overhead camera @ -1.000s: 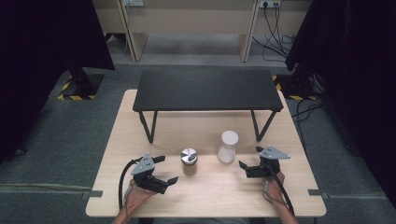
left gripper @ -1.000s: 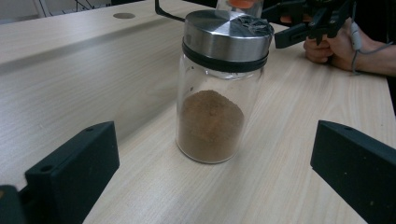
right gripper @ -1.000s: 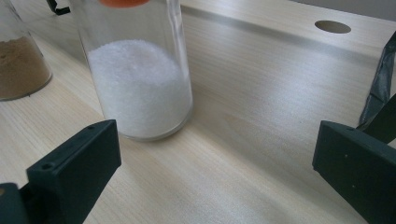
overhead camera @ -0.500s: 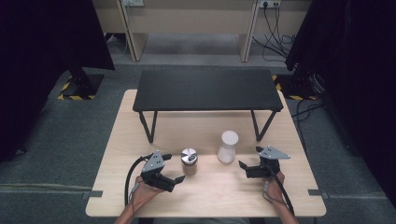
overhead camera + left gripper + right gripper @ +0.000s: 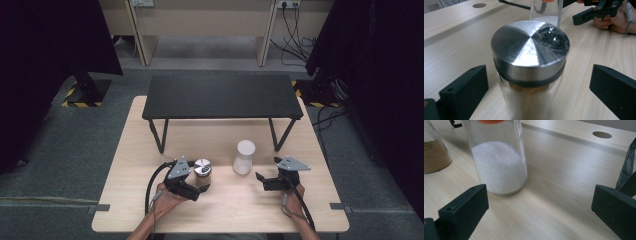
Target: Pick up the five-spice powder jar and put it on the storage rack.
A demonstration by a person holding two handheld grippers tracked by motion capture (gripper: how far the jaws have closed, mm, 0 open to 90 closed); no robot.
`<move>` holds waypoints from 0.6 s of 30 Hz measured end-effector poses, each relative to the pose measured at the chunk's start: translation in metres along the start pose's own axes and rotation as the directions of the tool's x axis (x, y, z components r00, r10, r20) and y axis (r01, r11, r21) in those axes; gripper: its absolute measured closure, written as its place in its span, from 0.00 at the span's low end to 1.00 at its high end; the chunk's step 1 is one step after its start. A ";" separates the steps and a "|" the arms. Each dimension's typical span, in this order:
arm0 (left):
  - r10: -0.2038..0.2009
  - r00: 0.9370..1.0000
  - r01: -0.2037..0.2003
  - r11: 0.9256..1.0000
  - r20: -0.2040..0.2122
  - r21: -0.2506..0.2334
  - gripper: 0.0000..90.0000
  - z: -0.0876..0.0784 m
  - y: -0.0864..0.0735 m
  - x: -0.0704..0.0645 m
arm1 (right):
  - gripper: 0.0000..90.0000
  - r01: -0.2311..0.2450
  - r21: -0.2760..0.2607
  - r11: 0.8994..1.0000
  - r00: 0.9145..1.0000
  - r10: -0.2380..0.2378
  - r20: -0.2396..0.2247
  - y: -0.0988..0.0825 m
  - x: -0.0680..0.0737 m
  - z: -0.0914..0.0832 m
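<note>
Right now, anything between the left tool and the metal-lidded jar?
Nothing visible. In the left gripper view the metal-lidded jar stands between the open jaws of the left tool, with bare table on both sides of it. The white-powder jar stands behind it, out of the way.

Silver-lidded jar (image 5: 530,72) (brown powder inside)

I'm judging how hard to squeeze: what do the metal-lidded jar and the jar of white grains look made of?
Metal-lidded jar: clear wall, glass or hard plastic, showing brown powder inside; its lid looks like brushed steel with radial sheen and a reflection. Jar of white grains: clear, glossy wall with highlights, likewise glass or plastic; the material stays uncertain.
</note>
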State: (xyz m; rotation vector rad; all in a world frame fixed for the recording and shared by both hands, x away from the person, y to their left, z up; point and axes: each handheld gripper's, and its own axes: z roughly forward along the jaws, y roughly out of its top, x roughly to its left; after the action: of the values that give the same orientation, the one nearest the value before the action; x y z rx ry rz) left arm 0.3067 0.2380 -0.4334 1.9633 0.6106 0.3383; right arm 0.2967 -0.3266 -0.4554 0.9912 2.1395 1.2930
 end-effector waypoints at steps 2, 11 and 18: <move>-0.005 1.000 0.005 1.000 -0.003 0.001 0.03 0.003 0.001 0.001 | 0.01 0.000 0.000 1.000 1.000 0.000 0.000 0.000 0.000 0.000; 0.001 1.000 -0.001 1.000 -0.009 0.006 0.07 0.014 0.006 0.000 | 0.01 0.000 0.000 1.000 1.000 0.000 -0.001 0.000 0.000 0.000; -0.007 1.000 0.007 1.000 -0.015 0.014 0.13 0.020 0.008 0.002 | 0.01 -0.002 0.000 1.000 1.000 0.002 -0.002 0.000 -0.001 0.000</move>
State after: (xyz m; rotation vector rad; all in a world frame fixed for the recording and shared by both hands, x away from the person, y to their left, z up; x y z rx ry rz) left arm 0.3200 0.2207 -0.4350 1.9727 0.6309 0.3454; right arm 0.2971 -0.3270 -0.4554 0.9922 2.1407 1.2960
